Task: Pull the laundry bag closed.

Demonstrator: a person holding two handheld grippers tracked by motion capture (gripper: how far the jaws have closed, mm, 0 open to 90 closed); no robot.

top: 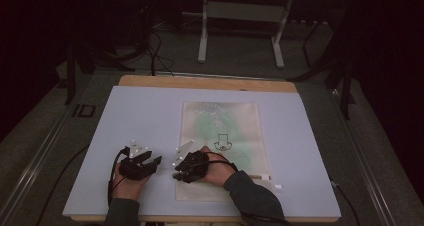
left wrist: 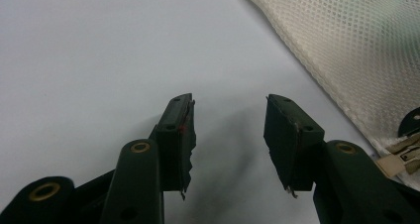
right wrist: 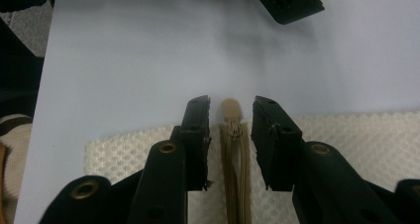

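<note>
A cream mesh bag (top: 220,131) with a green item inside and a small black print lies flat on the white board (top: 145,111). My right gripper (top: 181,174) is at the bag's near left corner. In the right gripper view its jaws (right wrist: 232,104) stand open on either side of the tan zipper pull (right wrist: 231,116), with a gap on each side, and the zipper tape runs back between them over the mesh bag (right wrist: 346,130). My left gripper (top: 159,161) rests on the board just left of the bag. Its jaws (left wrist: 230,115) are open over bare board, beside the mesh bag's edge (left wrist: 356,45).
The board lies on a wooden table (top: 200,82) set on grey carpet. A white metal stand (top: 240,16) and black cables (top: 155,56) are beyond the far edge. Dark rails run along both sides of the table.
</note>
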